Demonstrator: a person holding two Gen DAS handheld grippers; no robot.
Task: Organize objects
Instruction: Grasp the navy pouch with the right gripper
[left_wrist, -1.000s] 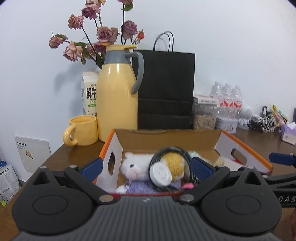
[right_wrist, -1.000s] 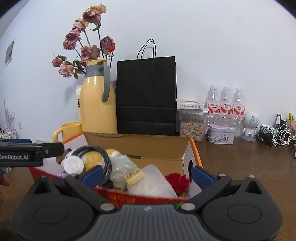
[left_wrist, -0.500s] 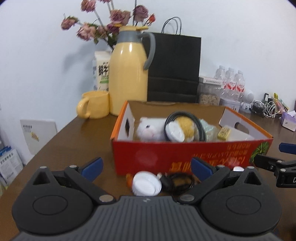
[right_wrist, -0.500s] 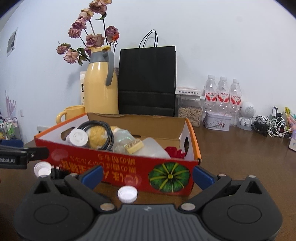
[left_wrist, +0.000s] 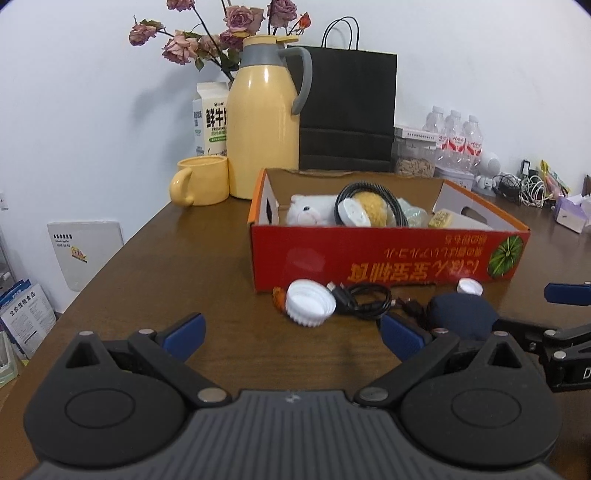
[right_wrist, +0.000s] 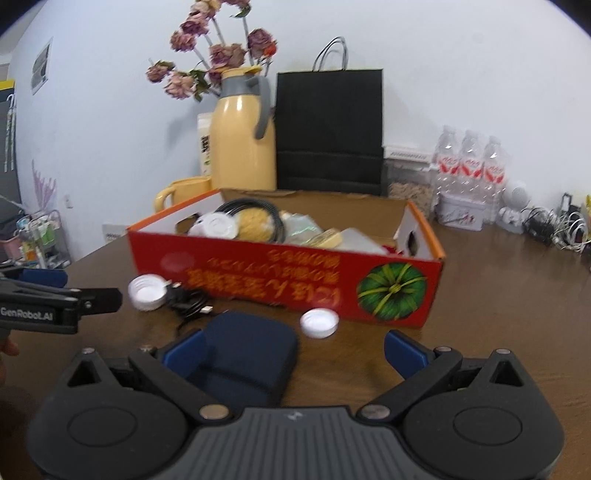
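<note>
Both grippers, left and right, spread wide, holding nothing, before the box; caps, cable and pouch lie in front of it

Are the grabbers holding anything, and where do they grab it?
Nothing is held. The left gripper and the right gripper are both open over the table. The blue pouch lies by the right gripper's left finger, not clamped.

A plain white wall is running behind a dark brown wooden table, which is reflecting soft, even light. To the left, a wire shelf rack is standing by the wall, where a purple flower decal is showing.
</note>
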